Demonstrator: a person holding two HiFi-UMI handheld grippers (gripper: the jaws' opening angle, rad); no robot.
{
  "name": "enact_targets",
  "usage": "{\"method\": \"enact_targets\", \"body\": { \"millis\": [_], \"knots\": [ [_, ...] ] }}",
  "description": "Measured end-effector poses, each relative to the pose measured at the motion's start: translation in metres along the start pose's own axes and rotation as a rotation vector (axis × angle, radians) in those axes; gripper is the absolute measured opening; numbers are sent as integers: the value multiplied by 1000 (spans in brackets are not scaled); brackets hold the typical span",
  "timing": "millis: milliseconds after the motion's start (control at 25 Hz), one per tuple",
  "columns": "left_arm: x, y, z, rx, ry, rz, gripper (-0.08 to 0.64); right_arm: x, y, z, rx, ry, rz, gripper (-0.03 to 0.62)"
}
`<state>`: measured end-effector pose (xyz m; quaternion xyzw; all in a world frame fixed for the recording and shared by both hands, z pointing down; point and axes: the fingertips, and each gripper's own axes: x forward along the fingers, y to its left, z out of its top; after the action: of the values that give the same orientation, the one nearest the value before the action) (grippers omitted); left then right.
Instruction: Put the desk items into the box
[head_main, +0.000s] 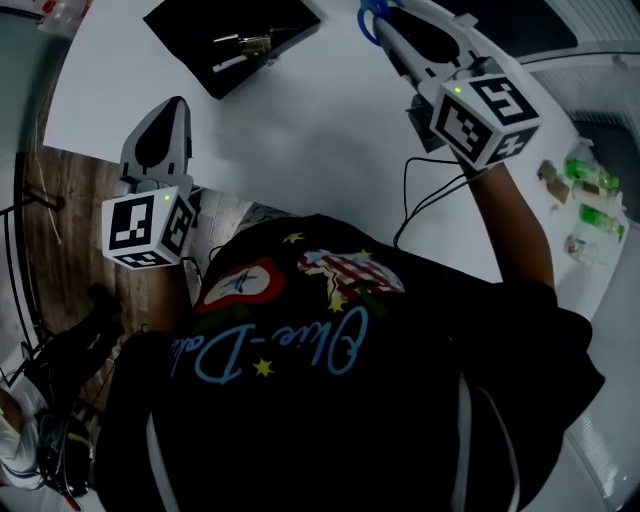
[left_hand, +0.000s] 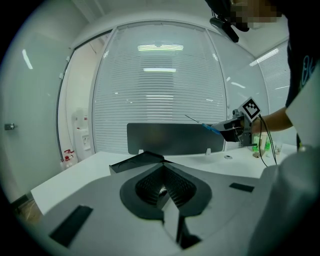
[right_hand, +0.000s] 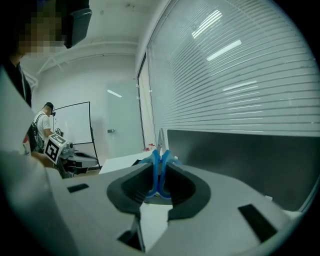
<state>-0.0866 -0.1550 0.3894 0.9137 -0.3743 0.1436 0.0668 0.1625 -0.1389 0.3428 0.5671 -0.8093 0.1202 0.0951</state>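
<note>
Two grippers are hovering over the white worktop (head_main: 300, 130): the left gripper (left_hand: 162, 189) is sitting at the near left edge with its fingers drawn together and nothing between them. The right gripper (right_hand: 158, 180) is hanging toward the far edge, just beside the black box (head_main: 190, 30), its fingers pinching the handles of a blue-handled tool (right_hand: 156, 162) whose metal tip is pointing away from the person. That box is lying open at the far edge of the worktop and is already carrying a few metal items (head_main: 245, 43).
</note>
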Motion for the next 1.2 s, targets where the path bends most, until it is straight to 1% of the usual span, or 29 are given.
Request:
{"method": "enact_targets", "body": {
  "millis": [120,680,1000,1200],
  "knots": [
    [0,2,-3,0,6,8,8,1,0,1,15,-7,8,91],
    [5,11,-4,-21,-2,20,8,22,11,9,-9,-6,44,91],
    [-1,19,-5,-38,-16,58,8,38,22,10,-45,13,88,91],
    [-9,36,-9,-62,-15,86,8,62,35,11,-61,30,122,91]
  ]
}}
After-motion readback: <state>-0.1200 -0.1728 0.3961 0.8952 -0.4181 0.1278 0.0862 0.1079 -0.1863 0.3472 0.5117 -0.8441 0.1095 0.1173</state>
